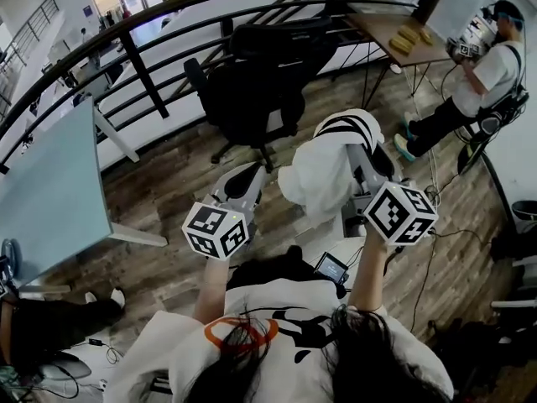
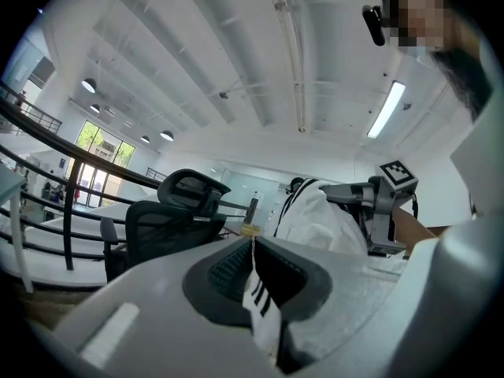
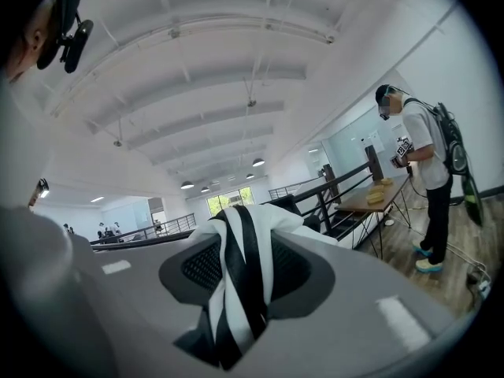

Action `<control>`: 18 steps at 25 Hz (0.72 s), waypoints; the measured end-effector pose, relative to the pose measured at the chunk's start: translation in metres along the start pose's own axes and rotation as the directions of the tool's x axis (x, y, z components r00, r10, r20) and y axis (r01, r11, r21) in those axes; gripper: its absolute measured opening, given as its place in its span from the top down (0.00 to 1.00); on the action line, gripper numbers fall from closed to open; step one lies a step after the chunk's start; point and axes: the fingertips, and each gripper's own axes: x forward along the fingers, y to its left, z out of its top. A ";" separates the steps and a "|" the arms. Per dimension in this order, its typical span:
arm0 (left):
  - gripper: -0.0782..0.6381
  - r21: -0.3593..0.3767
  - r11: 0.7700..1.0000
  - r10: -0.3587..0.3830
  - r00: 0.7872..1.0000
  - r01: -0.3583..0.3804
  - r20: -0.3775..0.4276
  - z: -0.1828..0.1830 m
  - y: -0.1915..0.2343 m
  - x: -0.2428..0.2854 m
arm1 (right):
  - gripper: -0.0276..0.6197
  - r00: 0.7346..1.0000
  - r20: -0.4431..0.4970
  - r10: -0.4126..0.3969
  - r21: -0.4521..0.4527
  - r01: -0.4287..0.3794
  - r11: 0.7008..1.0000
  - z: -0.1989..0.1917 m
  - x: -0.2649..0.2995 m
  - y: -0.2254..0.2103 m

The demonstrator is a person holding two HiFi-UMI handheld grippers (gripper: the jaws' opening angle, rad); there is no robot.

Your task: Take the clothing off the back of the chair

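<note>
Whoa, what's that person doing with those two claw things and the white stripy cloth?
A person has a claw tool in each hand. The left claw and the right claw are both clamped shut on a white garment with black stripes and hold it up between them. The garment is off the black office chair, which stands just ahead by the railing.

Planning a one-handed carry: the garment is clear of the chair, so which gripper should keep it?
Right, probably. The garment is bunched mostly over the right gripper, whose jaws are shut on a thick striped fold. The left gripper pinches only a thin striped edge.
</note>
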 end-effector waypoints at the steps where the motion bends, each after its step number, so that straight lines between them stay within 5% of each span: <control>1: 0.89 -0.003 1.000 -0.002 1.000 0.002 0.001 -0.002 -0.004 0.001 | 0.70 1.000 0.001 0.000 0.001 0.000 1.000 0.000 -0.002 -0.002; 18: 0.89 -0.004 0.988 0.155 0.987 -0.155 0.044 -0.018 -0.068 0.016 | 0.70 0.983 -0.105 0.151 -0.030 -0.155 0.987 -0.009 -0.039 -0.056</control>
